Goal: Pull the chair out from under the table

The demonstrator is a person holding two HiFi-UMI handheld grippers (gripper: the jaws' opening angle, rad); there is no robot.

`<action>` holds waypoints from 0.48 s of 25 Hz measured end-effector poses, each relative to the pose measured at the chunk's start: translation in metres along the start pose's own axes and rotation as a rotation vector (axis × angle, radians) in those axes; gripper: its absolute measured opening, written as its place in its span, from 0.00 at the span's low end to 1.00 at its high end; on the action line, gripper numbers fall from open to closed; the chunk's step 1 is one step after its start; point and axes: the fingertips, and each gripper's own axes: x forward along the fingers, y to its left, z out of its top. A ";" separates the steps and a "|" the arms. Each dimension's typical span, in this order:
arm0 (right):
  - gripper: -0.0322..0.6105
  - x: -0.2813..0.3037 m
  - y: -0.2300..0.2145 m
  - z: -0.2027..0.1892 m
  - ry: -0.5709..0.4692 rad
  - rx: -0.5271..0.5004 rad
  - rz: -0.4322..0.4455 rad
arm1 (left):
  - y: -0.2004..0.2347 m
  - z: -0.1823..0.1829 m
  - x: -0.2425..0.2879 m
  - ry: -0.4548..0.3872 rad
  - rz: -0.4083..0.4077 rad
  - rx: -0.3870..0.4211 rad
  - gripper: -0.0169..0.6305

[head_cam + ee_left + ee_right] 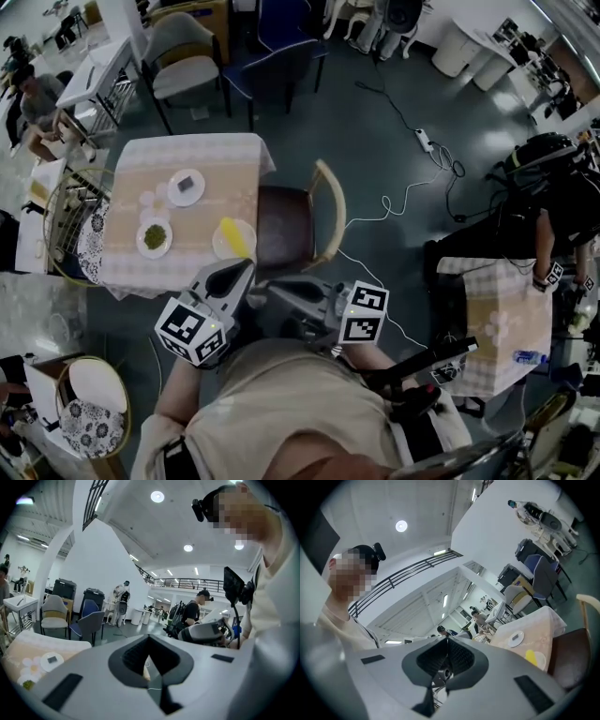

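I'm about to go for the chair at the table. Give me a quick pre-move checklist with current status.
1. Chair in view, seat front at the table edge: ok.
2. Left gripper open for a grab: not ok, jaws together, empty.
3. Right gripper open: not ok, shut, empty.
4. Hold on backrest: not ok, neither gripper touches it.
5. Floor behind chair free: not ok, white cable lies there.
6. Plate near the chair-side edge safe from jolts: cannot tell.
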 end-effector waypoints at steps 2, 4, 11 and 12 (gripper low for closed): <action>0.07 0.015 -0.004 -0.002 0.007 -0.002 -0.026 | 0.016 0.000 -0.005 -0.002 -0.013 -0.022 0.03; 0.07 0.032 -0.006 -0.003 0.014 -0.011 -0.044 | 0.033 -0.001 -0.010 -0.001 -0.026 -0.047 0.03; 0.07 0.079 -0.010 -0.002 0.028 -0.051 -0.102 | 0.074 0.005 -0.023 -0.026 -0.080 -0.071 0.03; 0.07 0.084 -0.011 -0.002 0.030 -0.055 -0.108 | 0.077 0.007 -0.024 -0.031 -0.087 -0.068 0.03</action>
